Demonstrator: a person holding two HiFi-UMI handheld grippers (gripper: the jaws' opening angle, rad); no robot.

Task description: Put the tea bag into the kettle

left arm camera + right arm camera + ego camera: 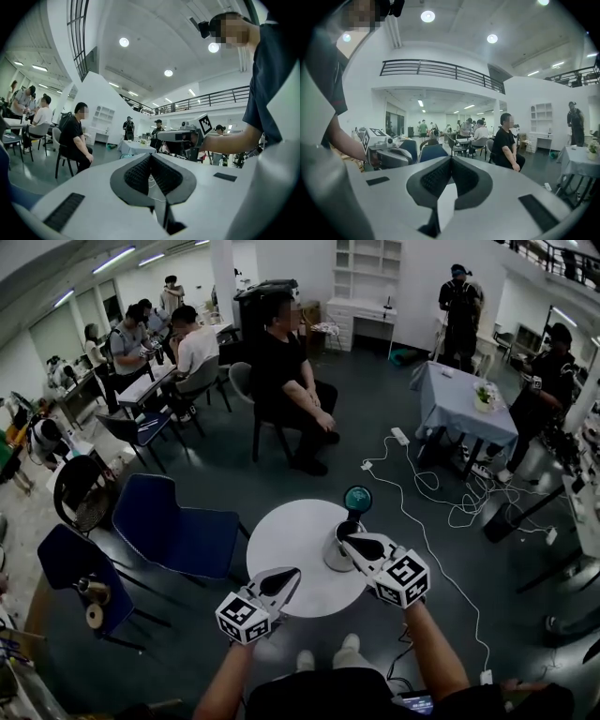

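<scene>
A steel kettle (335,555) stands on the round white table (291,540), and a teal round lid (357,499) rises behind it. My right gripper (346,539) hovers over the kettle's top with its pads pressed together. A white strip (446,206) shows in the slit under those pads, and I cannot tell whether it is the tea bag. No tea bag is plainly visible in any view. My left gripper (292,576) hangs over the table's near edge, shut and empty. Each gripper view shows the other gripper: the right one (161,136) and the left one (408,161).
Blue chairs (173,535) stand left of the table. A seated person (291,381) faces me from beyond it. White cables (412,493) trail across the floor on the right, near a cloth-covered table (464,409). Other people sit and stand around the room.
</scene>
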